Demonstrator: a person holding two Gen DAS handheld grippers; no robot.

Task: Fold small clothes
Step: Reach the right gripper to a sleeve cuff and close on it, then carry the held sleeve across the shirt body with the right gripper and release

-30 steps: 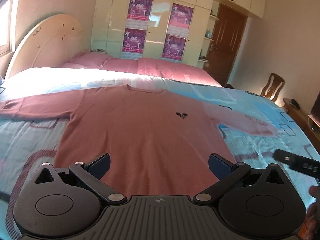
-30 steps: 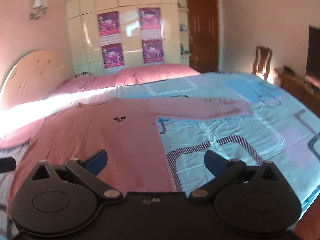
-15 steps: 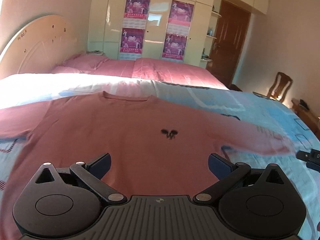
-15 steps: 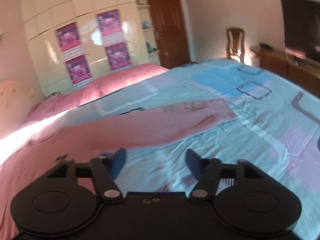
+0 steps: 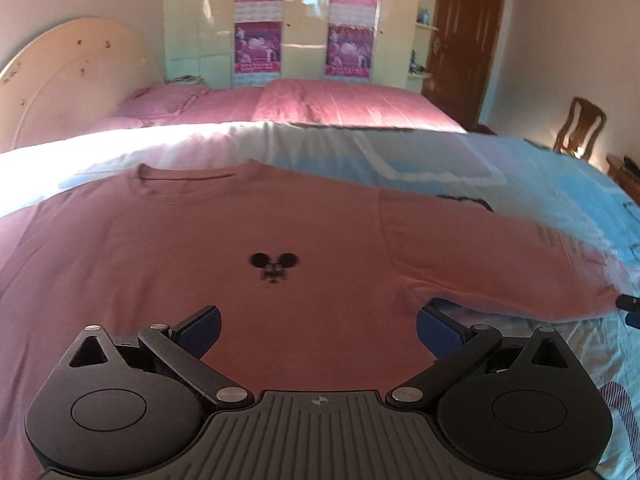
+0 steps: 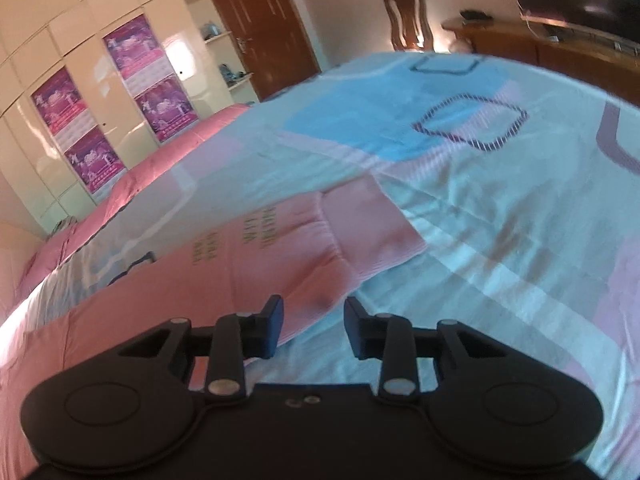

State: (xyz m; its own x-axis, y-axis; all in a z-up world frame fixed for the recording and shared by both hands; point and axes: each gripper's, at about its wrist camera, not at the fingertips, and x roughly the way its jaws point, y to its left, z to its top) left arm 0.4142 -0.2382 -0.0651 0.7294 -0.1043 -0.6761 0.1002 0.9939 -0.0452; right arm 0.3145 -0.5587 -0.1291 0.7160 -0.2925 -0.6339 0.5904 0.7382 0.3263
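Note:
A pink long-sleeved sweater [image 5: 208,240] with a small black logo [image 5: 274,268] lies flat, front up, on the bed [image 5: 540,184]. My left gripper [image 5: 318,326] hovers low over its chest just below the logo, open wide, nothing between its fingers. The right sleeve [image 6: 288,256] stretches across the blue sheet [image 6: 500,240] to its cuff [image 6: 368,220]. My right gripper [image 6: 314,322] is tilted over the sleeve's near edge. Its jaws are closing, with a gap still between the pads and the sleeve's edge just ahead of them. A tip of the right gripper [image 5: 630,306] shows at the left view's right edge.
Pink pillows and quilt [image 5: 320,104] lie at the bed's head by a curved headboard [image 5: 68,76]. A cream wardrobe with purple posters [image 5: 304,20], a brown door [image 6: 260,28], a wooden chair [image 6: 408,20] and a low cabinet with a screen [image 6: 560,44] line the walls.
Both grippers came forward and lower over the sweater. The right one swung right to the sleeve, rolled, and its jaws narrowed from wide open. The left stayed open.

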